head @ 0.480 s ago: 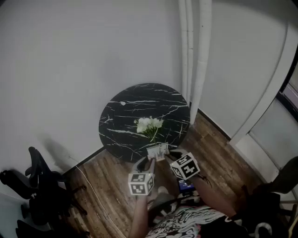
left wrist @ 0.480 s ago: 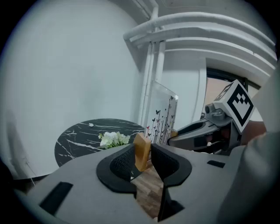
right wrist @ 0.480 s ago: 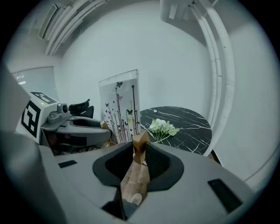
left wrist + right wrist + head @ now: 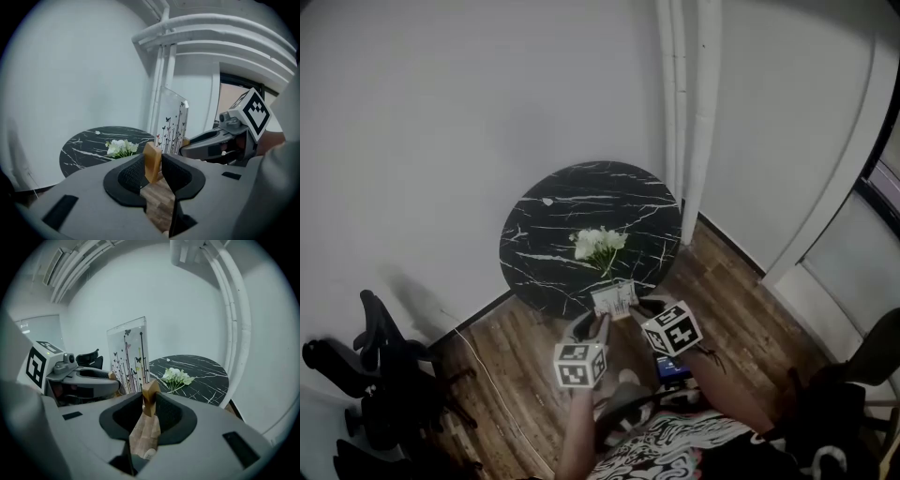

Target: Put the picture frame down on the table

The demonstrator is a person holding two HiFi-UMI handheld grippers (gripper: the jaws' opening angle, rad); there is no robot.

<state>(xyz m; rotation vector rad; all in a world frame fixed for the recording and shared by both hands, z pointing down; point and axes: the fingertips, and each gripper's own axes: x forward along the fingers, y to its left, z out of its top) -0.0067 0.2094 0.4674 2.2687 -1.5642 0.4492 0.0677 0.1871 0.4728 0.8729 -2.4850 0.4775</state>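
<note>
The picture frame (image 4: 614,298) is a clear panel printed with black stems and butterflies (image 4: 172,123) on a wooden base, held upright over the near edge of the round black marble table (image 4: 553,202). My left gripper (image 4: 152,164) is shut on one wooden end of the base (image 4: 152,160). My right gripper (image 4: 149,399) is shut on the other wooden end (image 4: 150,394), with the panel (image 4: 127,355) standing between the two grippers. In the head view the left gripper (image 4: 596,323) and right gripper (image 4: 639,309) flank the frame.
A bunch of white flowers (image 4: 600,243) lies at the table's middle. White pipes (image 4: 689,103) run down the corner behind the table. A black office chair (image 4: 375,375) stands at the left on the wooden floor (image 4: 741,319). Pale walls close in behind.
The frame and both grippers have shifted slightly up and left in the head view, along with the table. Both grips are unchanged.
</note>
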